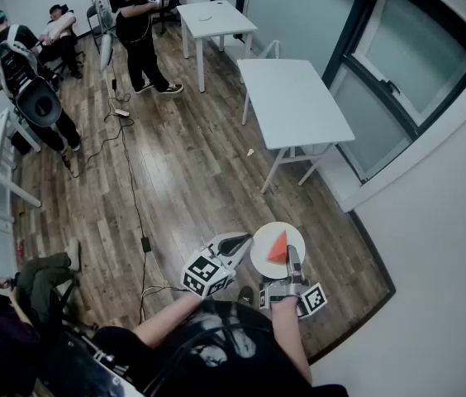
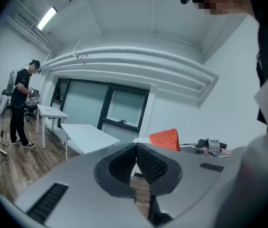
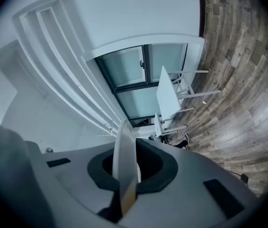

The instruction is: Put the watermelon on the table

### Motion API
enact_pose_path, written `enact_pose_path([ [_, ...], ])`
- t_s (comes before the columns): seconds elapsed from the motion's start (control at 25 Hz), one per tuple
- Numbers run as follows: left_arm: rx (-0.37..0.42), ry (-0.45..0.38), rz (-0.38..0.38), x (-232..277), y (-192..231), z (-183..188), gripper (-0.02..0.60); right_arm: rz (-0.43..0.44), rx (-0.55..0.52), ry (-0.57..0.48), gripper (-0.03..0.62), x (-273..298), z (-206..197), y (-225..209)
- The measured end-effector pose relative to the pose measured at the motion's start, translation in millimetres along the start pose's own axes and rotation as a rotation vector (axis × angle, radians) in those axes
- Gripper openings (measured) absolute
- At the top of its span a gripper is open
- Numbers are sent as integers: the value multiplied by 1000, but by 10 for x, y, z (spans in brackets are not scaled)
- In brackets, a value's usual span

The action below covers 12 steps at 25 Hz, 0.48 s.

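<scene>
While the right hand-held gripper (image 1: 292, 260) pinches the plate (image 1: 262, 259), the watermelon (image 1: 278, 247) rests on it just beyond its jaws.

Person in a black top (image 1: 241, 350) with a pale printed graphic on the front, forearms uncovered. The left tool (image 1: 238, 240) and right tool (image 1: 292, 256) are both pale grey with dark jaws. Behind the jaws of each tool sits a cube (image 1: 204, 273) faced with black-and-white square markers. In the left gripper view, that tool's smooth grey shells end in black pads (image 2: 122, 163) with a fine ribbed grid. A dark slotted vent (image 2: 48, 202) marks the shell on either side of the jaws.
</scene>
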State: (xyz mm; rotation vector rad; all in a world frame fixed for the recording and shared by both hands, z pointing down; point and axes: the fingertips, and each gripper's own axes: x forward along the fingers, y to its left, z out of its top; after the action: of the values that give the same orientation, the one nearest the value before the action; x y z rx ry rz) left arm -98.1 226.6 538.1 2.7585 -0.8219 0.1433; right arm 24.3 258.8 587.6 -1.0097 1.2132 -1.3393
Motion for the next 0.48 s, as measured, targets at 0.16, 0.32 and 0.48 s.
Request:
enact_pose_path([
  [0.16,-65,13,2,-12,94,-65,5,-14,13,-8,21,32,17,-73],
  [0.32,-75,5,-5,-170,234,-34,5,-32,21,-36,21,41,-94,-162],
  [0.48,-81,0,-20,-265,346,-22,5,-14,11,-50,21,72,-212,-140],
])
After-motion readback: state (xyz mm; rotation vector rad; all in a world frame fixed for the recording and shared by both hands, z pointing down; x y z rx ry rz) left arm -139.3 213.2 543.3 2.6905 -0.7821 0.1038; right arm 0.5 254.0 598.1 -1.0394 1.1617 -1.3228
